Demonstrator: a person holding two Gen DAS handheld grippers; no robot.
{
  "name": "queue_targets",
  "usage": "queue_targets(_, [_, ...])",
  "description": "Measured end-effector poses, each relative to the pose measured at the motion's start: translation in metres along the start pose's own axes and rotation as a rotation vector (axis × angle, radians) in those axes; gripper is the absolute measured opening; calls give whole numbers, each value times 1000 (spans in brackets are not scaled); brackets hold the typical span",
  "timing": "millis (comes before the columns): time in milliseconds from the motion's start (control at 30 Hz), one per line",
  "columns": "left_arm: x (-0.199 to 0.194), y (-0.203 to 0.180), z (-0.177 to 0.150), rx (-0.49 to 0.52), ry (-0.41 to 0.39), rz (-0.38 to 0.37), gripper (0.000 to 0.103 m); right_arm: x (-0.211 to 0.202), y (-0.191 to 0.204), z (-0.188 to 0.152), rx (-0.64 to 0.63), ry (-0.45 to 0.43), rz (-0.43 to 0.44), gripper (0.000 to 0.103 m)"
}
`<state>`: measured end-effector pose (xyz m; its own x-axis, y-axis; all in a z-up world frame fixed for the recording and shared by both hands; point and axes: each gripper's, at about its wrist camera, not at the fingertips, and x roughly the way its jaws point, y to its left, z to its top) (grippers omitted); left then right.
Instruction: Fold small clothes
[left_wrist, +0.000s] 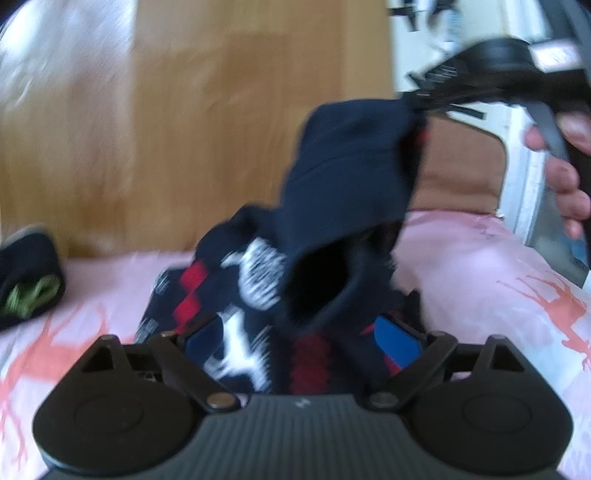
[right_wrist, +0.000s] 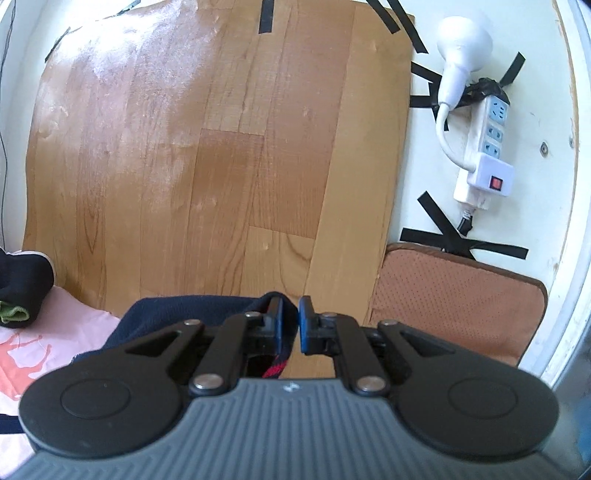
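Observation:
A navy garment (left_wrist: 332, 206) with red and white patterns lies on the pink sheet (left_wrist: 480, 280); one end of it is pulled up to the right. In the left wrist view my right gripper (left_wrist: 417, 101) is shut on that raised end, with a hand (left_wrist: 565, 184) on its handle. My left gripper (left_wrist: 299, 341) stands open low over the sheet, and the patterned part of the garment lies between its blue pads (left_wrist: 201, 341). In the right wrist view the right gripper (right_wrist: 290, 319) pinches navy cloth (right_wrist: 184, 310), and a red-striped edge hangs beneath the fingers.
Another dark garment with a green part (left_wrist: 29, 284) (right_wrist: 20, 291) sits at the sheet's left. A wooden board (right_wrist: 203, 147) stands behind. To the right are a brown cushion (right_wrist: 454, 302) and a white power strip (right_wrist: 484, 147) taped to a white wall.

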<state>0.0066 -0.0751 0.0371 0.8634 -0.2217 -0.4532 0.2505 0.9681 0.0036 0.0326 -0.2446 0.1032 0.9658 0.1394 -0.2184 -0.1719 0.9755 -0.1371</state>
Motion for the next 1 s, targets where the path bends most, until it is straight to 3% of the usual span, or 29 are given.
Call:
queue_targets(33, [2,-9,-1,32,-19,8,89,8,-1,6,-3,-4,6,11])
queue_targets(67, [5,-15,-2,61,-29,17,74,9,-3,11,-4,-11,11,11])
queue_targets(100, [10,-19,-3,88,-27,27,51,9,-4,14,-7,-18,12,11])
queue_targets(133, [16,-21,-6,112,-8,41,42,8,-5,17,-12,-28,9,11])
queue_targets(167, [20,-18,-8,110,7,44,24,6,-6,19,-18,-40,1,11])
queue_targets(200, [21,-13,-10,92,17,34,17,3,-8,21,-21,-55,-9,11])
queue_targets(267, [15,-3,-6,47,0,32,15,-4,-14,23,-24,-86,-35,11])
queue_targets(367, [-12,11,6,32,-127,121,14,-16,-22,27,-29,-138,-78,11])
queue_targets(533, [-78,37,40,18,-340,209,14,-49,-29,42,-14,-231,-104,11])
queue_targets(733, [-172,48,80,34,-600,260,14,-116,-27,80,-19,-401,-96,11])
queue_targets(1000, [-292,46,129,63,-867,294,13,-224,-16,136,-83,-631,-83,10])
